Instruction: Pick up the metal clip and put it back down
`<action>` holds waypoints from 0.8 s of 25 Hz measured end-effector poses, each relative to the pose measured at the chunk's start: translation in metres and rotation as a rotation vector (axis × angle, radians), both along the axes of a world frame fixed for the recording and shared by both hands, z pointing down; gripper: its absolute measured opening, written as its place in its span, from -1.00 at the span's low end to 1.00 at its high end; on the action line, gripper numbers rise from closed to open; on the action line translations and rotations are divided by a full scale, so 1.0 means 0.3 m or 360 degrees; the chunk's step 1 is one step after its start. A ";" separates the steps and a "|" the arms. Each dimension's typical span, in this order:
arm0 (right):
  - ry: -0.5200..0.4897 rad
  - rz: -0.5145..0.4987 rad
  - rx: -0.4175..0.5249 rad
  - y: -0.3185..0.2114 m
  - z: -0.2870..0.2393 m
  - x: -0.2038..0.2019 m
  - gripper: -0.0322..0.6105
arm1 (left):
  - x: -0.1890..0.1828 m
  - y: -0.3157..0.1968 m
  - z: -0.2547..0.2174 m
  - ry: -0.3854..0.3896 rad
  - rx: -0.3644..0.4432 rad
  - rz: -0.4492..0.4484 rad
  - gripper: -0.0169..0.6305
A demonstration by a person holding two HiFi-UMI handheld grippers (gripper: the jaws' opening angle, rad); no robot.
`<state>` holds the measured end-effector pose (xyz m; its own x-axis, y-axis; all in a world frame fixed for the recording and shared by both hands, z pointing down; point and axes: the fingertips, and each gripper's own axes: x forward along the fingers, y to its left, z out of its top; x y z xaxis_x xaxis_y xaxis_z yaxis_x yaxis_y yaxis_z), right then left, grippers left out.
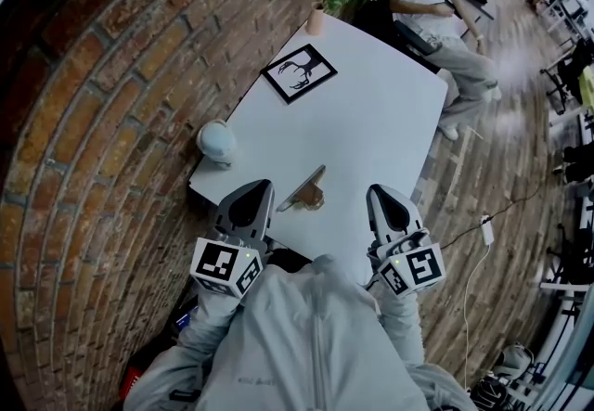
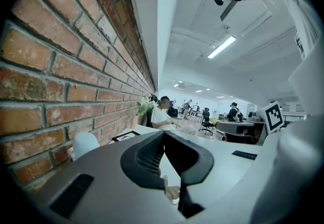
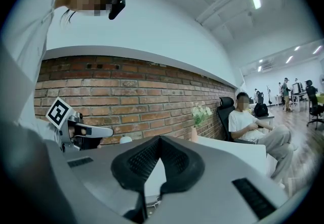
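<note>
Now, clip [image 1: 302, 189]: is laid on the white table [image 1: 390, 112] near its front edge, between the two grippers and just beside the left one; it appears to be touched by neither.
Left gripper [image 1: 261, 190]: is held clenched, pads pressed together with nothing gripped; in the left gripper view a glimpse of the clip is caught below its jaws.
Right gripper [image 1: 380, 193]: is held clenched and empty, well to the right of the clip.
Markers: only square black-and-white patterns are carried on the left cube [image 1: 225, 266] and the right cube [image 1: 415, 270].
Framed picture [image 1: 299, 72]: a black deer head is printed on white.
Jacket [image 1: 306, 344]: small print low on the grey front is too tiny to be read.
Other things: a white round object [image 1: 216, 141] and a vase of flowers [image 1: 317, 19] are set along the table's side by the brick wall [image 1: 102, 122].
</note>
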<state>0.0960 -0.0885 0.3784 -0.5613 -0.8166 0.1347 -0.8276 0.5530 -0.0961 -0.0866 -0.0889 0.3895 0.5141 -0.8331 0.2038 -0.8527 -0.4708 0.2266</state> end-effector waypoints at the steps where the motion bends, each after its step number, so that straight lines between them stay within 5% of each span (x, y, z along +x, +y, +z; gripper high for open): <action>1: -0.0002 -0.0002 -0.0002 0.000 0.001 -0.002 -0.83 | -0.001 0.000 0.002 0.0001 0.0000 0.0001 -0.87; 20: -0.0039 -0.0013 -0.0039 0.003 0.011 -0.043 -0.83 | -0.040 0.004 0.005 0.0005 -0.0012 -0.0024 -0.86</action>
<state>0.0830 -0.0877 0.3817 -0.5713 -0.8086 0.1407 -0.8203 0.5569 -0.1303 -0.0987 -0.0877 0.3910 0.5024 -0.8391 0.2085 -0.8589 -0.4564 0.2325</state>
